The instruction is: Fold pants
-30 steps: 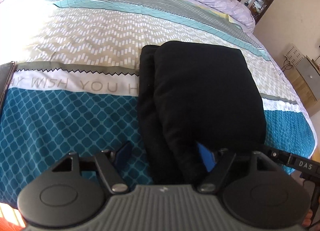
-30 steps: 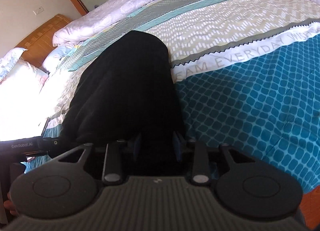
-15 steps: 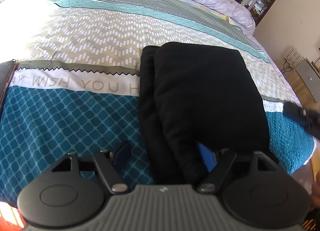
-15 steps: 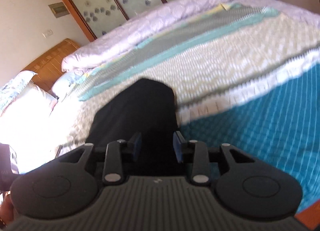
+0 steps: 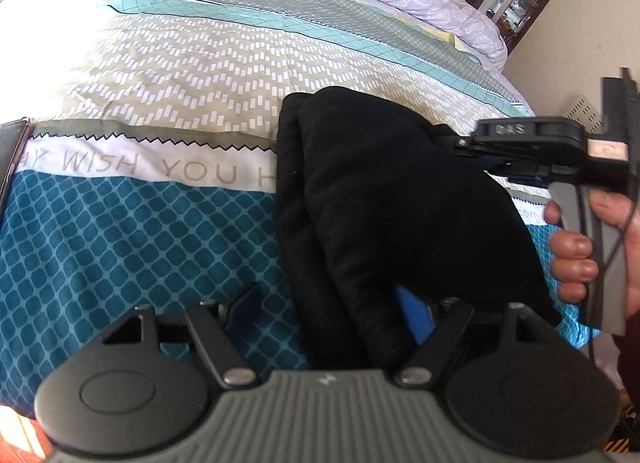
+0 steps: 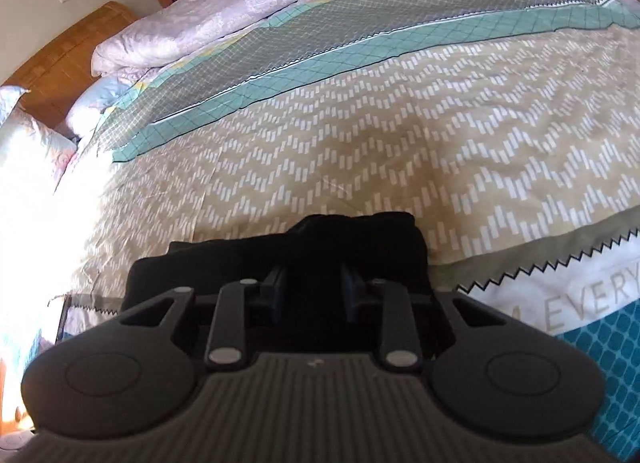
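Left wrist view: the pants (image 5: 400, 199) are lying lengthwise away from the left gripper (image 5: 328, 315), which is standing unclenched astride their near edge. The right gripper (image 5: 486, 157) is reaching over their far right side, jaws closing around black cloth.

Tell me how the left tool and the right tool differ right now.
The left tool stands wide open at the near edge of the black pants; the right tool is narrower and closing, with pants fabric between its pads. The left sits low at the near end, the right at the far corner. Both point down at the pants.
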A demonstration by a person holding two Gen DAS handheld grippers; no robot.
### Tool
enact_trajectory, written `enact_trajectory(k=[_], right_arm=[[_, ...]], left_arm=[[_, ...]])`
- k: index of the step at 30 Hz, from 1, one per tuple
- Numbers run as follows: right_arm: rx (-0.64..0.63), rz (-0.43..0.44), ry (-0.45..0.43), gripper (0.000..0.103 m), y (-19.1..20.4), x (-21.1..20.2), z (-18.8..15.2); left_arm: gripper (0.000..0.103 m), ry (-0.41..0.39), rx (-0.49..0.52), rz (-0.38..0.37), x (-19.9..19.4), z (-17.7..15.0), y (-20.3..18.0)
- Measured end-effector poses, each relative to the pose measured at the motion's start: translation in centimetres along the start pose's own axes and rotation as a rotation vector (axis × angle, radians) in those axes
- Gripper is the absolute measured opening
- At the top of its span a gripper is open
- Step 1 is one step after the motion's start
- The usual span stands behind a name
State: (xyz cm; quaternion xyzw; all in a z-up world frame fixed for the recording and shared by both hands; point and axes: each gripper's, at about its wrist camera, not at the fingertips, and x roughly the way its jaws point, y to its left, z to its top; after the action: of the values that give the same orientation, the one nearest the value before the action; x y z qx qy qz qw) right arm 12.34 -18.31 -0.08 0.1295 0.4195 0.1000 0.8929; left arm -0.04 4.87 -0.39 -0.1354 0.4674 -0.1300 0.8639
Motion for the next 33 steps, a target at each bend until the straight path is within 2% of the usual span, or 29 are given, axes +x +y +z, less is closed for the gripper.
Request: enact_trajectory(k=[2, 5, 8, 10, 11, 14, 18, 21, 22, 23, 24, 25, 26, 27, 28, 30, 33], right_arm=[[-0.002, 0.022, -0.031, 0.033, -0.2, -1.7, -0.3], [0.090, 0.092, -0.102, 0.038, -2.3, -5.3, -1.8], [0.161, 0.133, -0.169, 0.051, -4.9, -8.8, -4.5], [0.217, 0.154, -0.181, 0.073, -6.8, -10.0, -6.3], [0.242, 0.163, -0.174, 0.077, -7.6, -10.3, -7.1], [0.329, 0.200, -0.135, 0.078, -9.3, -10.0, -8.8], [0.414, 0.254, -0.105, 0.078, -9.9, -8.5, -9.4], [0.433, 0.297, -0.055, 0.078, -9.8, -6.8, -9.7], [0.432, 0.305, -0.070, 0.078, -9.6, -6.6, -9.9], [0.424, 0.324, -0.066, 0.078, -9.2, -6.4, -9.8], [0.423, 0.359, -0.046, 0.076, -8.8, -6.1, -9.7], [0.440, 0.398, -0.024, 0.068, -8.4, -5.8, -9.7], [0.448, 0.406, -0.016, 0.068, -8.0, -5.8, -9.6], [0.433, 0.399, -0.021, 0.063, -7.7, -6.1, -9.5], [0.418, 0.394, -0.030, 0.052, -7.4, -6.7, -9.2], [0.395, 0.392, -0.055, 0.043, -6.7, -7.9, -8.4], [0.311, 0.408, -0.127, 0.040, -4.3, -9.8, -6.1]], left_arm=[[0.076, 0.008, -0.014, -0.016, -0.3, 0.3, 0.3], [0.081, -0.005, -0.084, -0.079, -1.9, 0.9, 1.8], [0.097, -0.060, -0.146, -0.129, -3.8, 1.9, 3.4], [0.100, -0.060, -0.171, -0.142, -3.9, 2.6, 4.0], [0.101, -0.047, -0.175, -0.143, -3.6, 2.9, 4.0], [0.102, 0.007, -0.180, -0.169, -1.7, 3.4, 3.8], [0.103, 0.104, -0.208, -0.187, 1.6, 3.2, 3.1], [0.102, 0.070, -0.162, -0.151, 2.0, 2.6, 1.8], [0.099, 0.069, -0.148, -0.149, 2.2, 2.4, 1.2], [0.074, 0.073, -0.131, -0.168, 2.3, 2.2, 0.7], [0.064, 0.078, -0.119, -0.167, 2.3, 2.1, 0.2], [0.057, 0.065, -0.103, -0.142, 2.1, 2.1, 0.0], [0.045, 0.057, -0.089, -0.140, 1.8, 2.2, -0.3], [0.035, 0.051, -0.087, -0.140, 1.4, 2.4, -0.5], [0.031, 0.046, -0.087, -0.147, 0.8, 2.8, -0.6], [0.028, 0.016, -0.075, -0.181, -0.5, 4.0, -1.1], [0.028, -0.064, -0.009, -0.200, -2.7, 6.7, -2.9]])
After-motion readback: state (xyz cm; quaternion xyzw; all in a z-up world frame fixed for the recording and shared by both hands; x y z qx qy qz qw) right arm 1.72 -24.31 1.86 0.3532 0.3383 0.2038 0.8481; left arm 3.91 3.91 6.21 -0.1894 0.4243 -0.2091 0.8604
